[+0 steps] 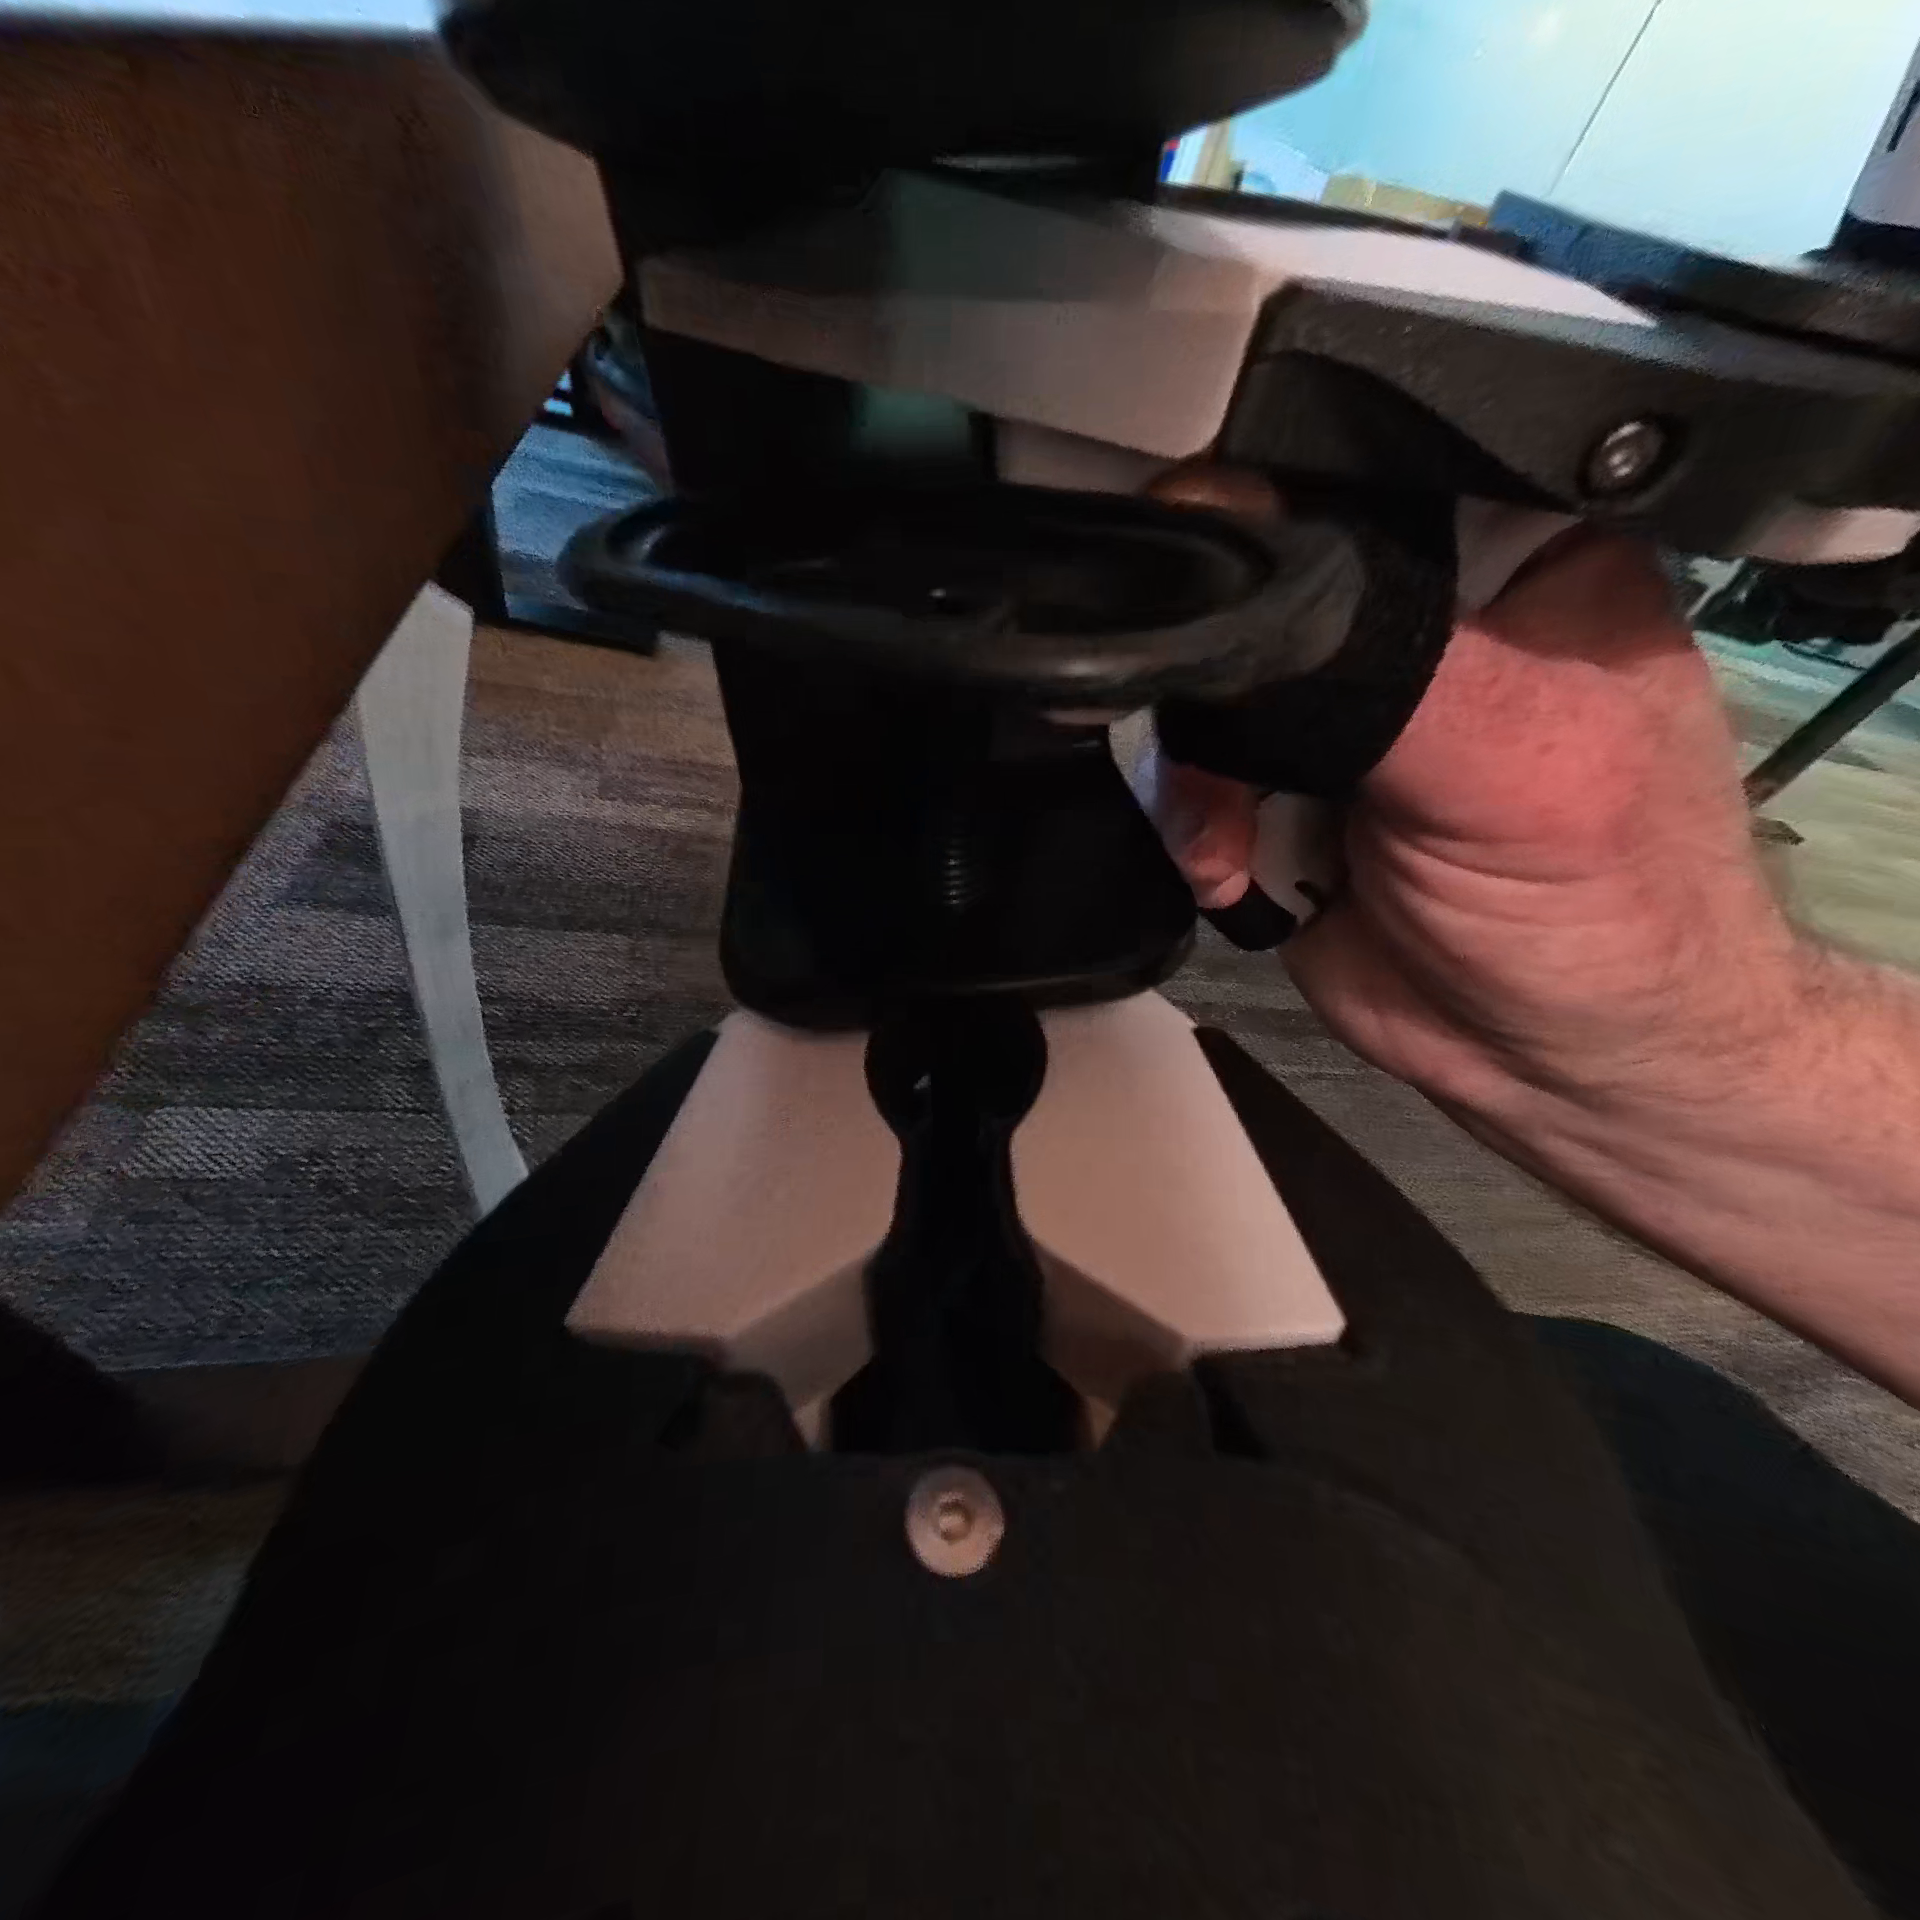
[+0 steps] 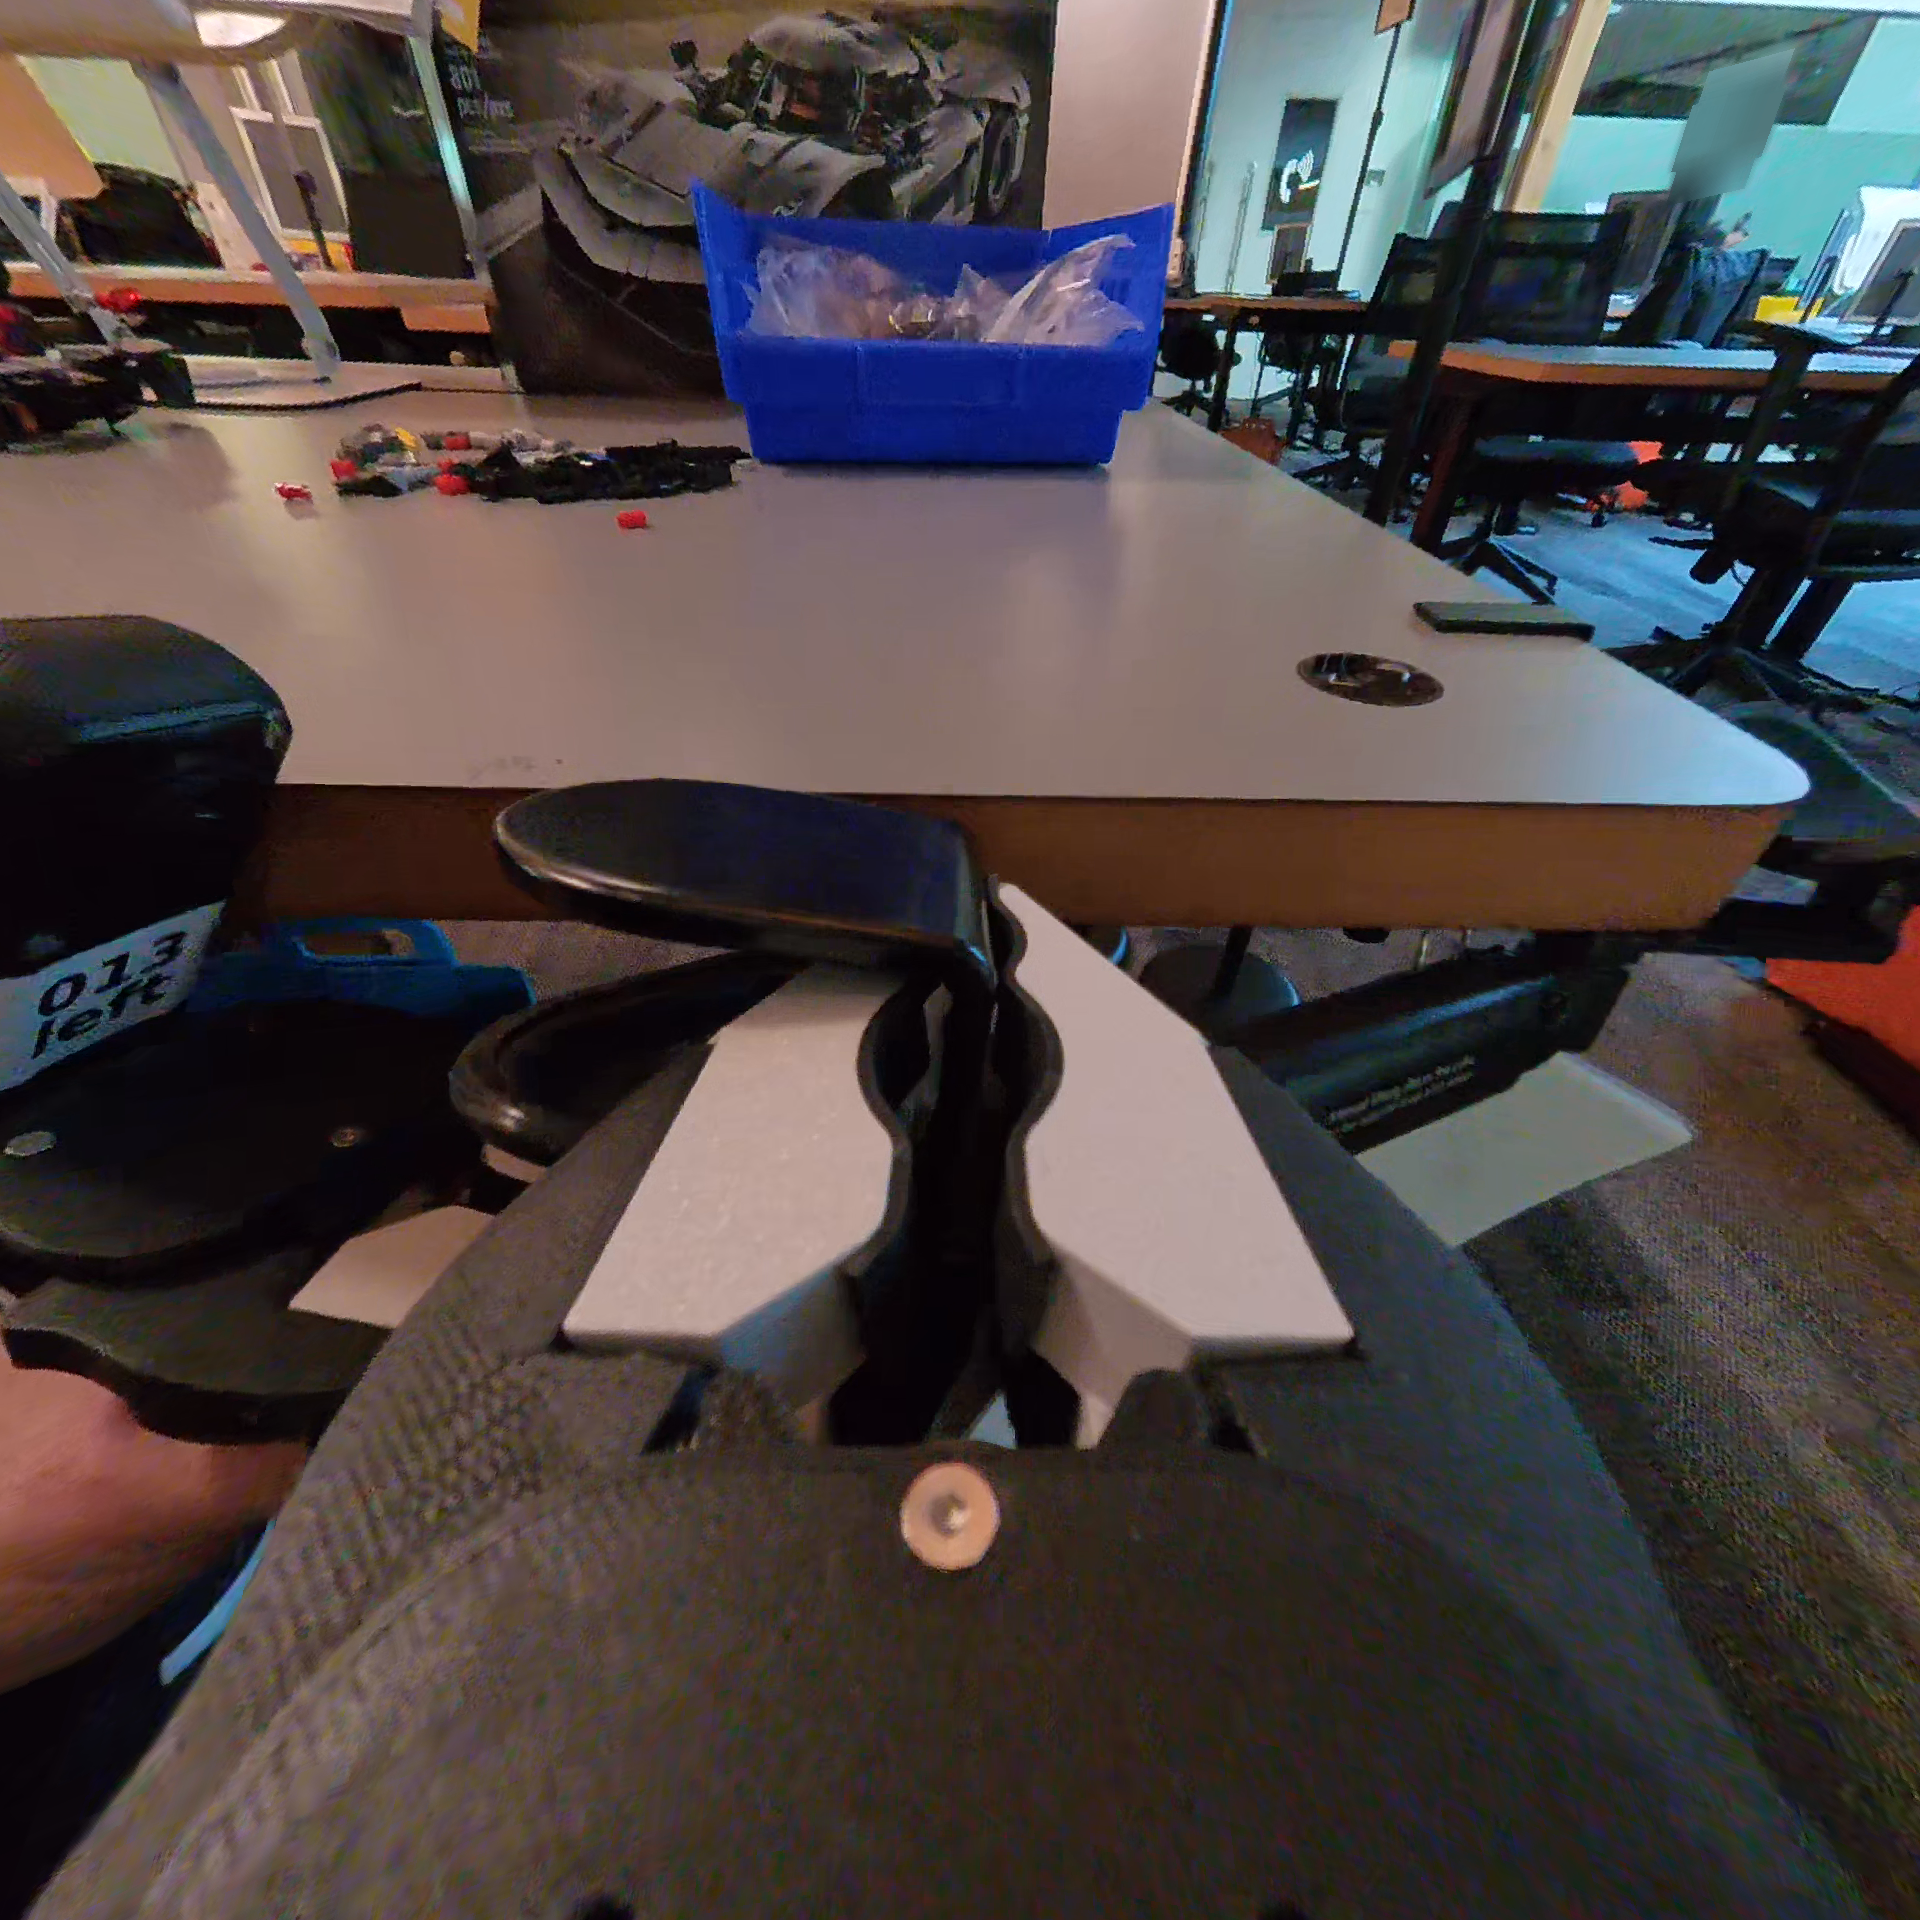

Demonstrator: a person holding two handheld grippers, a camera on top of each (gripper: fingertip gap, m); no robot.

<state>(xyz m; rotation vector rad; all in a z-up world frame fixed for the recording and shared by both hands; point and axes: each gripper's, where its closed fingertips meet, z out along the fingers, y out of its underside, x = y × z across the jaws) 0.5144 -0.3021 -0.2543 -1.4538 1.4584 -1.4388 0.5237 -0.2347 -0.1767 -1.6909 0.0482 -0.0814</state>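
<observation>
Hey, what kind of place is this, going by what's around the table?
Probably an open-plan office or workshop: a grey table, rows of desks with black office chairs, carpeted floor, and a blue parts bin beside scattered building bricks.

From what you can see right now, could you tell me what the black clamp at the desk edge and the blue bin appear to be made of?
The black clamp, gripped by the right gripper, looks like painted or coated metal: thin bent plate, smooth gloss, and a threaded screw under it, though moulded plastic is possible. The blue bin looks like matte moulded plastic: uniform colour, thin walls.
</observation>
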